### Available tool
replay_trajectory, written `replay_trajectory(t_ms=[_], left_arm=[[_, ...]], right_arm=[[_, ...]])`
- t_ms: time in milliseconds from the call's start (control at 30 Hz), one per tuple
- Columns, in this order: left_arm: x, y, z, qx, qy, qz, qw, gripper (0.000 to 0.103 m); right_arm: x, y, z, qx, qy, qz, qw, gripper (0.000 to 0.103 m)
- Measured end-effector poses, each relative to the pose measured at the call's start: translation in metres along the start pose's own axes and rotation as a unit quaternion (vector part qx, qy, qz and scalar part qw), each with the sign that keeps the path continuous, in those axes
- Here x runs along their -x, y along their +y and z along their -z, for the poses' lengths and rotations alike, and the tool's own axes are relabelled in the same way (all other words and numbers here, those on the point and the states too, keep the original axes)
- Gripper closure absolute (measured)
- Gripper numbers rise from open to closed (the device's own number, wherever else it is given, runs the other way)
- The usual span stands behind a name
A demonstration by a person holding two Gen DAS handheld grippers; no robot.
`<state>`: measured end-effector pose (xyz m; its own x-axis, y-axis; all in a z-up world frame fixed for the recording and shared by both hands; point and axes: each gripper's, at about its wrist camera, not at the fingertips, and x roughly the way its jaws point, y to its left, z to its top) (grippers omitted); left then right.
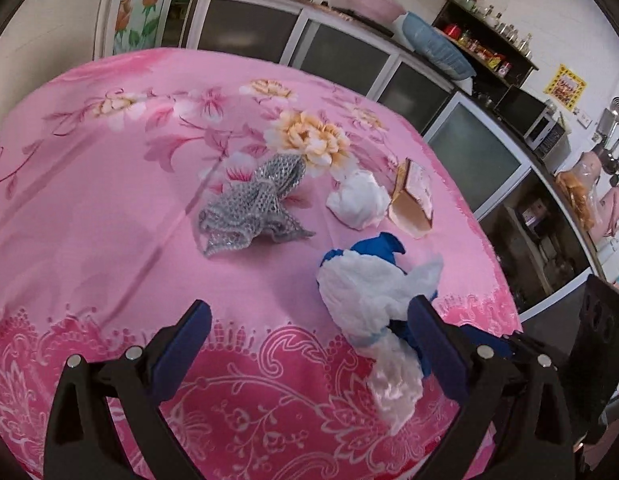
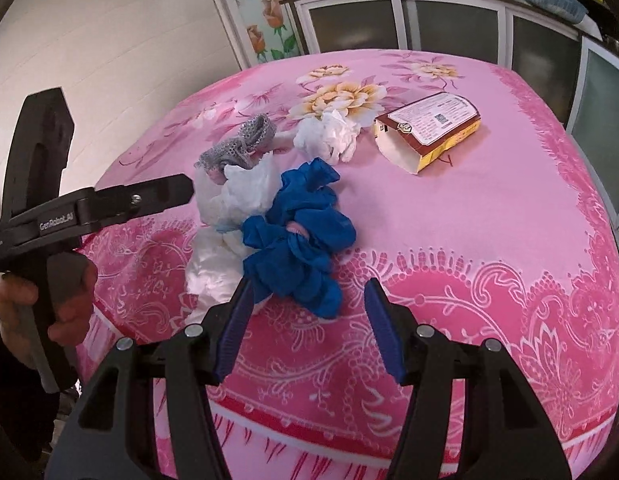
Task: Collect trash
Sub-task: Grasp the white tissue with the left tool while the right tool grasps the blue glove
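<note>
Right wrist view: a pink floral-cloth worktop (image 2: 489, 208) carries a crumpled blue-and-white plastic bag (image 2: 293, 236), grey mesh rag (image 2: 245, 140), white tissue wad (image 2: 329, 136) and open cardboard box (image 2: 429, 128). Glass-fronted cabinets (image 1: 349, 52) line the kitchen wall. Both the right gripper (image 2: 309, 320) and left gripper (image 1: 309, 320) gape empty near the bag.

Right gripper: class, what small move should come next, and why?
Probably ease the right gripper forward and shut it on the blue plastic bag: its jaws stand open and empty just short of the bag, which lies loose on the pink tablecloth.
</note>
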<state>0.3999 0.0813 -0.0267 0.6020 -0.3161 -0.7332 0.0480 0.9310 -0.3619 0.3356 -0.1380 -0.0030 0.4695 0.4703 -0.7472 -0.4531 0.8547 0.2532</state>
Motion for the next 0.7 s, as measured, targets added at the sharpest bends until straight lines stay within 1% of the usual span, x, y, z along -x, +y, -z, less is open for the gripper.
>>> replay_trajectory(t_ms=[67,133,200,267,300,333,367,400,433,467,500,533,600,700], left_arm=[[-0.009,-0.001,-0.002,0.002,0.005,-0.016,0.9999,0.008],[-0.016,0.001,-0.004,0.012,0.012,-0.021,0.9996,0.008],[-0.025,0.004,-0.008,0.029,0.022,-0.014,0.9992,0.008],[-0.029,0.003,-0.009,0.035,0.024,-0.010,0.9990,0.008],[-0.029,0.001,-0.010,0.030,0.023,-0.011,0.9992,0.011],[-0.031,-0.002,-0.010,0.024,0.024,-0.013,0.9993,0.015],[-0.032,-0.004,-0.010,0.019,0.024,-0.015,0.9994,0.024],[-0.033,-0.007,-0.010,0.016,0.025,-0.016,0.9994,0.036],[-0.033,-0.008,-0.010,0.014,0.024,-0.013,0.9995,0.045],[-0.033,-0.009,-0.010,0.011,0.025,-0.005,0.9996,0.064],[-0.034,-0.010,-0.010,0.009,0.028,0.002,0.9996,0.078],[-0.034,-0.011,-0.010,0.008,0.029,0.005,0.9995,0.084],[-0.035,-0.012,-0.009,0.003,0.030,0.000,0.9995,0.092],[-0.034,-0.009,-0.008,0.013,0.030,0.007,0.9994,0.096]], right_arm=[[-0.004,-0.001,-0.001,-0.002,0.005,-0.003,1.000,0.050],[-0.008,-0.003,-0.002,-0.006,0.007,0.002,1.000,0.051],[-0.012,-0.005,-0.003,-0.012,0.013,-0.001,1.000,0.055],[-0.015,-0.005,-0.004,-0.011,0.020,-0.003,1.000,0.058],[-0.017,-0.005,-0.004,-0.010,0.023,-0.002,1.000,0.063],[-0.018,-0.005,-0.005,-0.009,0.025,-0.002,1.000,0.065],[-0.019,-0.005,-0.005,-0.009,0.026,-0.003,1.000,0.069],[-0.018,-0.005,-0.005,-0.012,0.023,0.000,1.000,0.075],[-0.017,-0.006,-0.006,-0.015,0.020,0.003,1.000,0.079],[-0.017,-0.007,-0.006,-0.017,0.020,0.004,1.000,0.086],[-0.015,-0.007,-0.007,-0.019,0.018,0.005,1.000,0.091],[-0.014,-0.007,-0.007,-0.019,0.016,0.009,1.000,0.093],[-0.014,-0.007,-0.008,-0.019,0.015,0.018,1.000,0.098],[-0.011,-0.007,-0.007,-0.021,0.011,0.018,1.000,0.100]])
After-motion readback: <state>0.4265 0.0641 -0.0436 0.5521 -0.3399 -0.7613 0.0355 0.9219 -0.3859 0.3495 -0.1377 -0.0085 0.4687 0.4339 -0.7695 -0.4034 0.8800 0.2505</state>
